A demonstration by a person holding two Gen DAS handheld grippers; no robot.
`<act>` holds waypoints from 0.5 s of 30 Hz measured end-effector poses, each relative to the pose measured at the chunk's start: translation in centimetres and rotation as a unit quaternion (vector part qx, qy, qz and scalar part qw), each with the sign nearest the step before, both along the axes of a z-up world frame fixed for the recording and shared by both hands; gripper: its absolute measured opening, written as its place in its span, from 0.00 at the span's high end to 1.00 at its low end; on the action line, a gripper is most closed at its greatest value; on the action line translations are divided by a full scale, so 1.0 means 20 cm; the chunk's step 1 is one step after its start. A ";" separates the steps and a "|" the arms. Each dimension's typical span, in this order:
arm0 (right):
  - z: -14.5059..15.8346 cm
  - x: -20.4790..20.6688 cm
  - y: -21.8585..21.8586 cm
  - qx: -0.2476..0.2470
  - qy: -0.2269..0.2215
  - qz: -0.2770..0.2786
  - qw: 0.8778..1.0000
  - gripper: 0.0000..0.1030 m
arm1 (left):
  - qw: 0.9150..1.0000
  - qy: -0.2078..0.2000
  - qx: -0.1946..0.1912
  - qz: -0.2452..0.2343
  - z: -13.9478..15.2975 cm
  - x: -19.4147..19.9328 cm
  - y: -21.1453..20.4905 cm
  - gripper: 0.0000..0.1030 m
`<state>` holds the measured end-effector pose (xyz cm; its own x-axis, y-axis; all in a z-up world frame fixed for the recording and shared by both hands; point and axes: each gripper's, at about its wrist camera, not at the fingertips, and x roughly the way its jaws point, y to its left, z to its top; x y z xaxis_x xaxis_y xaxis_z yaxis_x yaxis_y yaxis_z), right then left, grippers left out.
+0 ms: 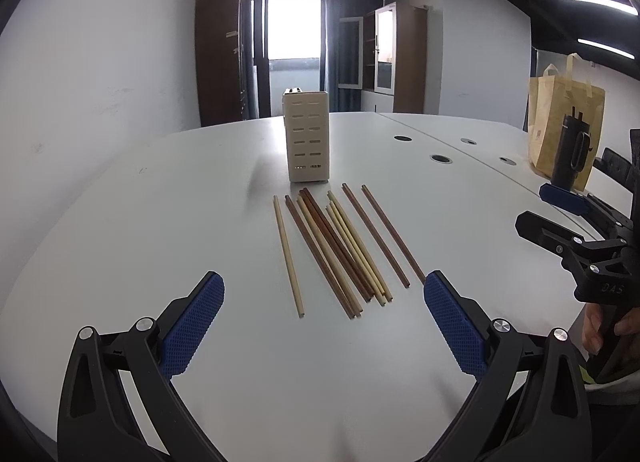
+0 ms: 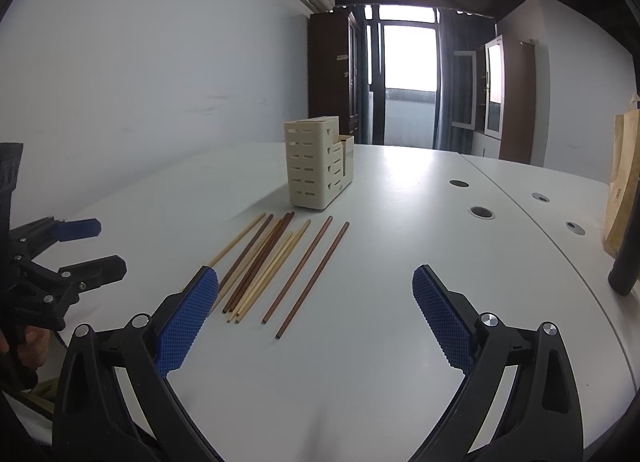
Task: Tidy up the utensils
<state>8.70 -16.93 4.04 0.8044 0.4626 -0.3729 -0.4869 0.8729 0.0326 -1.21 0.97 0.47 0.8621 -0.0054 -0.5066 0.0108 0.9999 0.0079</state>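
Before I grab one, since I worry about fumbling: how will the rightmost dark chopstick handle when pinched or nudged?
The dark chopstick looks thin, straight and rigid, so probably stiff and light. It lies flat on the smooth table, so pinching may be awkward and it may slide. Its end looks squarish, so it likely won't roll far. It lies apart from the pile.

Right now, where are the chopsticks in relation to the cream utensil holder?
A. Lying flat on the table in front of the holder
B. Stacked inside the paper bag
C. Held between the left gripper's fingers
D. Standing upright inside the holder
A. The chopsticks lie loose on the white table, just in front of the utensil holder, while the left gripper and right gripper both hang open and hold nothing.
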 end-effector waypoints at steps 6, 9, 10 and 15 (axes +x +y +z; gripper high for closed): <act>0.01 0.03 0.00 0.004 0.007 -0.002 1.000 0.04 | 1.000 -0.002 -0.011 0.004 0.02 0.04 0.02 0.05; 0.00 0.07 -0.01 0.002 0.010 -0.007 1.000 0.04 | 1.000 0.001 -0.008 0.001 0.02 0.09 0.02 0.05; 0.00 0.08 -0.01 0.002 0.015 -0.005 1.000 0.04 | 1.000 0.004 -0.008 -0.002 0.02 0.11 0.03 0.05; 0.03 0.10 0.00 0.001 0.003 -0.007 1.000 0.04 | 1.000 0.005 -0.017 -0.009 0.00 0.15 0.04 0.05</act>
